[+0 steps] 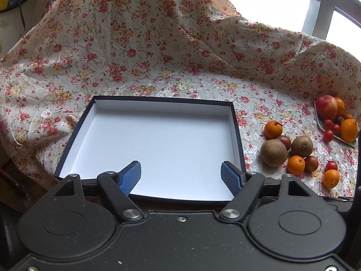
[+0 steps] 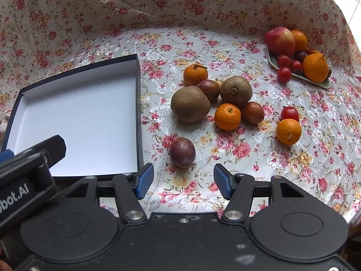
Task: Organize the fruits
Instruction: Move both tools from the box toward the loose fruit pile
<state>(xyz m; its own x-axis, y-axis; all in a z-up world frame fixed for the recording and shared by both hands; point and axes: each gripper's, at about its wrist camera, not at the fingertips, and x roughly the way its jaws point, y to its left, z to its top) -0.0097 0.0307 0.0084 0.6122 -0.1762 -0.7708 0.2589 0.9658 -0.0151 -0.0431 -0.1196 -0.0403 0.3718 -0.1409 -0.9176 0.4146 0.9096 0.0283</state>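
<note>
A: Right hand-held gripper [image 2: 183,180] spread apart, nothing between the pads, angled down just short of the dark purple fruit [image 2: 182,152] lying alone on the surface [image 2: 248,169].

B: And the left hand-held gripper [image 1: 180,177]?

A: Wide open too, empty, hanging over the near edge of the box [image 1: 237,122], which holds nothing yet.

B: Where the rest of the fruit?

A: Clustered farther back, beside the box: two kiwis, the nearer kiwi [image 2: 190,103] touching a small brownish fruit [image 2: 208,89], plus tangerines, one tangerine [image 2: 227,116] right against another brownish one. A lone tomato [image 2: 290,114] touching an orange [image 2: 288,132]. Farther off, a plate [image 2: 322,83] with an apple [image 2: 279,40] and more.

B: Likely step, then?

A: Probably dropping onto the purple fruit first. Closest, and well apart from the cluster.

B: Risks?

A: Round and smooth, so likely to roll if one pad arrives first. Could scoot off toward the box wall or away across the cloth. Wrinkled floral cloth [image 2: 90,11] also apt to bunch under a low pad and get pinched along with the fruit.

B: Squeezing too hard?

A: Possible bruising or splitting, judging by the soft look. Also worth minding the left tool, close by at the box, when carrying across.
</note>
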